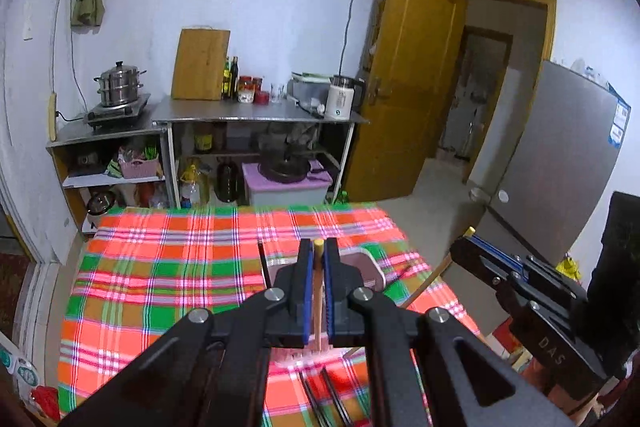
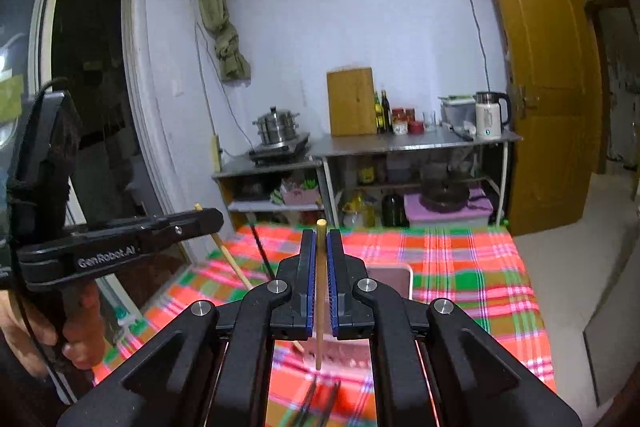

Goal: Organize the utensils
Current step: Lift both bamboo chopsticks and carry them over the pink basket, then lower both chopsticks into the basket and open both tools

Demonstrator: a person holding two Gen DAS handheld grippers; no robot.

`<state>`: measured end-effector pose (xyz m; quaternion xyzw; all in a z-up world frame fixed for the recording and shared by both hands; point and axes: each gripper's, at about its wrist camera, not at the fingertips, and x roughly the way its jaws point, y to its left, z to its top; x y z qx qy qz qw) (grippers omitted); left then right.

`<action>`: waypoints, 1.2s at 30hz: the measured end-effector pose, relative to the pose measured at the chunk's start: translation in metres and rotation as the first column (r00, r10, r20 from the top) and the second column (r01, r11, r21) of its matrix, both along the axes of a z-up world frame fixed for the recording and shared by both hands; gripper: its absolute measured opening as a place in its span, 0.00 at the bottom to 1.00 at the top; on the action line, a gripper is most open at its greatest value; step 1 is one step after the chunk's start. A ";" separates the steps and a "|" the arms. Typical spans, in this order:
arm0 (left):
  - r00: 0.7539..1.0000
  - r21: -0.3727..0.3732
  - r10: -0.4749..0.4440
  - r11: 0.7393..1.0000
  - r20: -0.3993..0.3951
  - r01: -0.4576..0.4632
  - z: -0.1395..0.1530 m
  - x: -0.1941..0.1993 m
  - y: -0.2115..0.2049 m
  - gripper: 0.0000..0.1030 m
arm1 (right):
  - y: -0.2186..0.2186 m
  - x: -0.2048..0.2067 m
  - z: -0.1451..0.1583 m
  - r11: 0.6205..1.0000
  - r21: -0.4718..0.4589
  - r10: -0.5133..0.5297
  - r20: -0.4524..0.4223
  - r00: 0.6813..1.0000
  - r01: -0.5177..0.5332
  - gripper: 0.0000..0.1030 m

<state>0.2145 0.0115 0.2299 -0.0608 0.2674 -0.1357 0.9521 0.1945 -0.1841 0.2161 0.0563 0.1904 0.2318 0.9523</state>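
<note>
My left gripper [image 1: 318,247] is shut on a wooden chopstick [image 1: 318,291] held along its fingers above the plaid table. My right gripper [image 2: 320,233] is shut on another wooden chopstick [image 2: 320,299], whose lower end hangs over a pink utensil holder [image 2: 394,279]. The holder also shows in the left wrist view [image 1: 370,269], just beyond the left fingers. Dark chopsticks [image 1: 324,395] lie on the cloth below the left gripper; they also show blurred in the right wrist view [image 2: 320,399]. A dark chopstick [image 1: 263,265] stands up from the holder. The right gripper [image 1: 466,243] shows at the right of the left view, the left gripper [image 2: 218,217] at the left of the right view.
The table has a red, green and orange plaid cloth [image 1: 168,267]. Behind it stand metal shelves [image 1: 256,115] with a steamer pot [image 1: 119,85], a cutting board [image 1: 201,65], bottles and a kettle [image 1: 340,101]. A yellow door [image 1: 404,79] is open at right, next to a grey fridge [image 1: 560,163].
</note>
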 end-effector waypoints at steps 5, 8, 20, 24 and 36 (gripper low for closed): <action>1.000 -0.014 0.011 1.000 0.025 -0.011 0.008 0.016 0.002 0.05 | 0.002 0.013 0.013 1.000 0.028 -0.010 0.035 0.999 0.010 0.05; 1.000 -0.019 0.013 1.000 0.026 -0.013 0.002 0.023 0.004 0.05 | 0.003 0.020 0.012 0.999 0.034 -0.019 0.044 0.999 0.017 0.05; 0.997 -0.020 0.011 1.000 -0.079 -0.013 -0.056 0.046 0.008 0.05 | 0.016 0.048 -0.048 0.999 -0.028 -0.026 -0.082 0.996 0.024 0.05; 0.995 -0.026 0.006 1.000 -0.101 -0.009 -0.067 0.048 0.009 0.05 | 0.018 0.052 -0.062 0.999 -0.042 -0.017 -0.122 0.992 0.012 0.05; 0.999 -0.022 0.011 1.000 -0.047 -0.012 -0.064 0.025 0.009 0.32 | 0.011 0.043 -0.064 0.999 -0.038 0.004 -0.127 0.992 -0.009 0.10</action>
